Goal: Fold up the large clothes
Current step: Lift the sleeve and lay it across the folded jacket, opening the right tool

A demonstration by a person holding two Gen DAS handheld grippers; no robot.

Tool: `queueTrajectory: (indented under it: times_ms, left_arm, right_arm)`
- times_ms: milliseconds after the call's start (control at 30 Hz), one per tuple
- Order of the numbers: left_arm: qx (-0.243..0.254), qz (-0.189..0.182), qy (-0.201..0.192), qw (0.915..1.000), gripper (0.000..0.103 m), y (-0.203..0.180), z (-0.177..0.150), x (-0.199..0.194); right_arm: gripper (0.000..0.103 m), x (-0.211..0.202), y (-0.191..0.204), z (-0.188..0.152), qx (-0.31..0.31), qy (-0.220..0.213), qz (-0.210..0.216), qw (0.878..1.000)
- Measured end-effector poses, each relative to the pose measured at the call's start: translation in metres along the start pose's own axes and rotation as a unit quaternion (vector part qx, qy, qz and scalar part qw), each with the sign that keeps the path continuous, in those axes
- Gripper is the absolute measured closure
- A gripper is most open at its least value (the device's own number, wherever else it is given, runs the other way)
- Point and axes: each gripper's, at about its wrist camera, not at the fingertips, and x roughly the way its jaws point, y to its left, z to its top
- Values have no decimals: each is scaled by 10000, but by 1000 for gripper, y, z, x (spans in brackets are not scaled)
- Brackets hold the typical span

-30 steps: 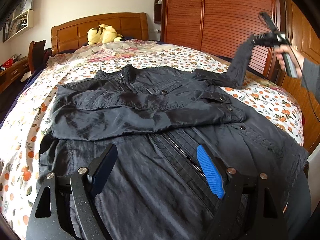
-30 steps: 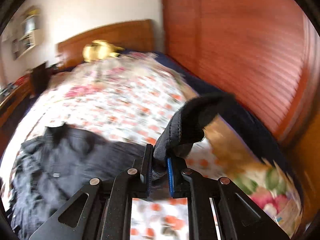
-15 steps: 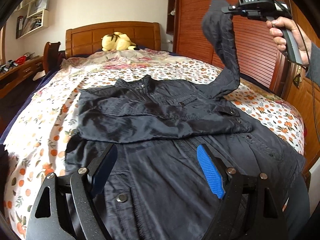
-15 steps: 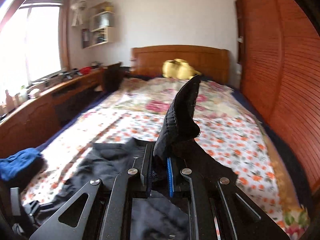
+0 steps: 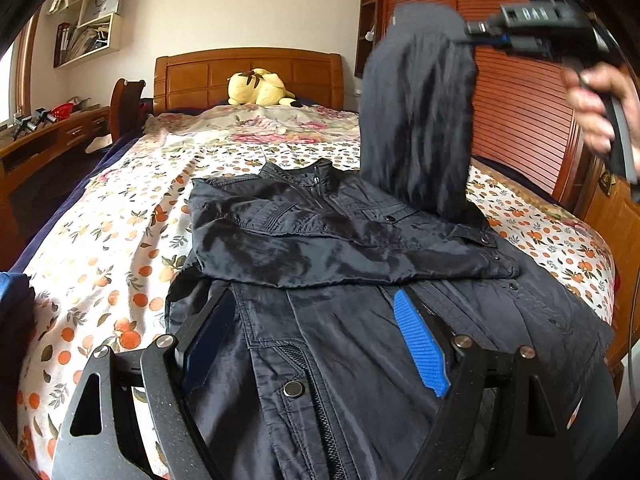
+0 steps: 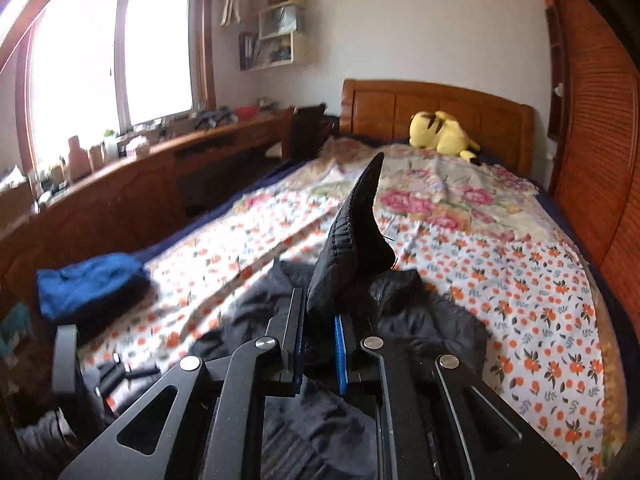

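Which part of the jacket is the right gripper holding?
On the bed, the black jacket lies flat. One sleeve rises from its shoulder. The right gripper pinches its ribbed cuff; it alone is off the bed.

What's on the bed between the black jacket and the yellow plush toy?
Only bedding: the orange-dotted sheet, then a pink-flowered blanket, between the black jacket and the yellow plush toy. Both wrist views show it.
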Motion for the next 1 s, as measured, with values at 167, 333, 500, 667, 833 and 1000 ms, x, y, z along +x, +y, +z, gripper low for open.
queueTrajectory:
  times_ms: [167, 333, 500, 667, 833, 1000]
  left_arm:
    - [-1, 16, 15, 10000, 21, 1, 0, 2]
    - [-15, 39, 28, 10000, 21, 3, 0, 3]
    - [-10, 38, 19, 10000, 21, 2, 1, 4]
    - [6, 44, 25, 10000, 21, 3, 1, 5]
    - [-43, 89, 9, 10000, 21, 8, 1, 3]
    - [-154, 163, -16, 9997, 21, 18, 2, 0]
  right_arm:
    - [91, 8, -15, -20, 147, 347, 0, 9993]
    - [91, 11, -21, -35, 193, 617, 49, 9979]
    - [91, 15, -8, -41, 207, 764, 196, 9967]
    - [91, 29, 13, -46, 144, 943, 313, 9949]
    - [91, 34, 26, -54, 57, 992, 429, 9941]
    - [84, 39, 30, -59, 123, 1128, 636, 9915]
